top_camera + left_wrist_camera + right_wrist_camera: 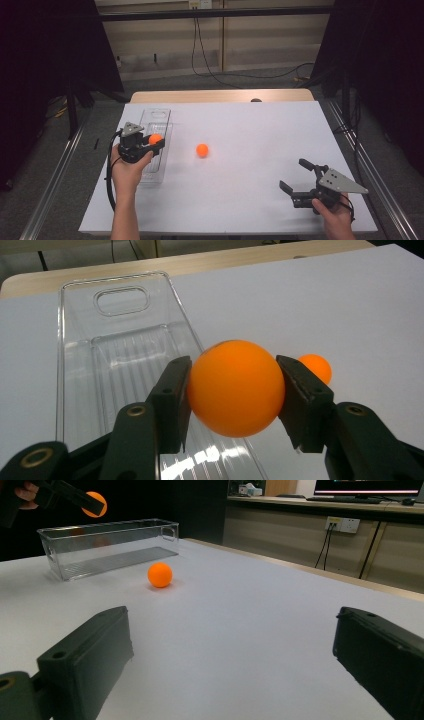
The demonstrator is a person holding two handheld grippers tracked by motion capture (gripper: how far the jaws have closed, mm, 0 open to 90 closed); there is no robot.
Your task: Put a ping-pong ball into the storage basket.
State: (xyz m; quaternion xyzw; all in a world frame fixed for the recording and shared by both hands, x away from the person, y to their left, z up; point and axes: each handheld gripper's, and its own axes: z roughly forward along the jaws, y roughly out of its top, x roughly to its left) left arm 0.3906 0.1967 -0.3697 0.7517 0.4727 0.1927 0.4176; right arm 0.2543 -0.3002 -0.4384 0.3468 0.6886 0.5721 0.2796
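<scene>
Orange ball (235,388) clamped in raised left tongs (235,395) above tray (80,355).

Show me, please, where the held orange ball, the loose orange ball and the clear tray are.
Held orange ball (235,388), left gripper view, centre of its front.
Loose orange ball (202,150), high view, its middle.
Clear tray (121,301), left gripper view, far end wall by the handle cutout.

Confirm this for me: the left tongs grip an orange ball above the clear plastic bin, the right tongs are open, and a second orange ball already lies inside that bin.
One detail is wrong. The second round orange ball lies on the white table sheet, outside the clear rectangular plastic bin, as the high view shows. The rest holds: the left tongs grip an orange ball above the bin, and the right tongs are open.
</scene>
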